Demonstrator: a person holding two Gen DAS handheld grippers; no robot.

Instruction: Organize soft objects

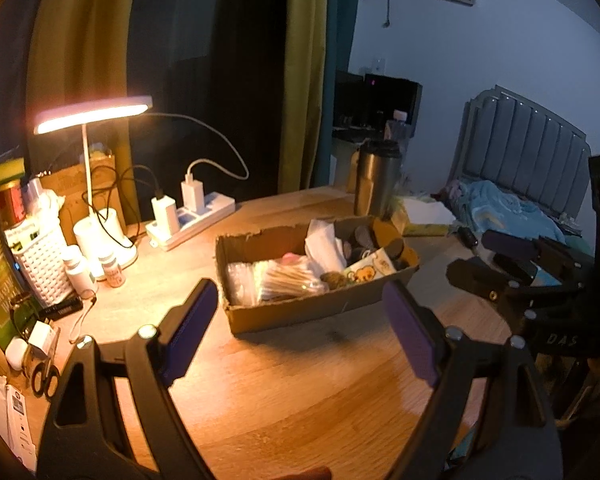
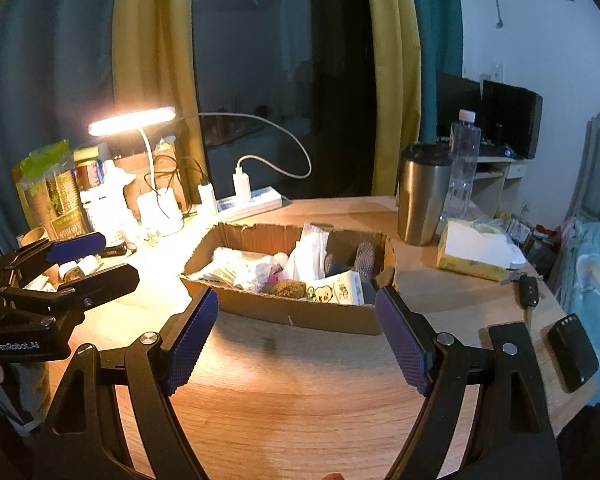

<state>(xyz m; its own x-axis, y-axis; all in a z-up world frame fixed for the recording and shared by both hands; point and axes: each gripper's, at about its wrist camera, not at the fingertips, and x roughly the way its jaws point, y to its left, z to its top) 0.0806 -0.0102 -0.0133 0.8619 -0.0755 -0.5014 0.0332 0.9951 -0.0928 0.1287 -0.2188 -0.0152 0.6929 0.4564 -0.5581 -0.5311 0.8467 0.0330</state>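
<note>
- The left gripper (image 1: 302, 330), black with purple padded fingers, hovers over bare wood, jaws spread wide and holding nothing.
- The right gripper (image 2: 296, 340), of the same build with blue textured pads, hangs likewise, jaws spread and empty.
- Straight ahead of both lies the shallow brown cardboard box (image 2: 300, 314), its long axis running crosswise to the fingers, its near wall just beyond the fingertips.
- Inside it sit the soft things: clear plastic packets (image 2: 236, 270) at the left end, a cartoon-printed tissue pack (image 2: 338, 288) and grey socks (image 2: 364, 260) at the right end.
- Judging by that, each gripper is nearer its own end of the box.
- Farther off stands the steel tumbler (image 2: 422, 196).
</note>
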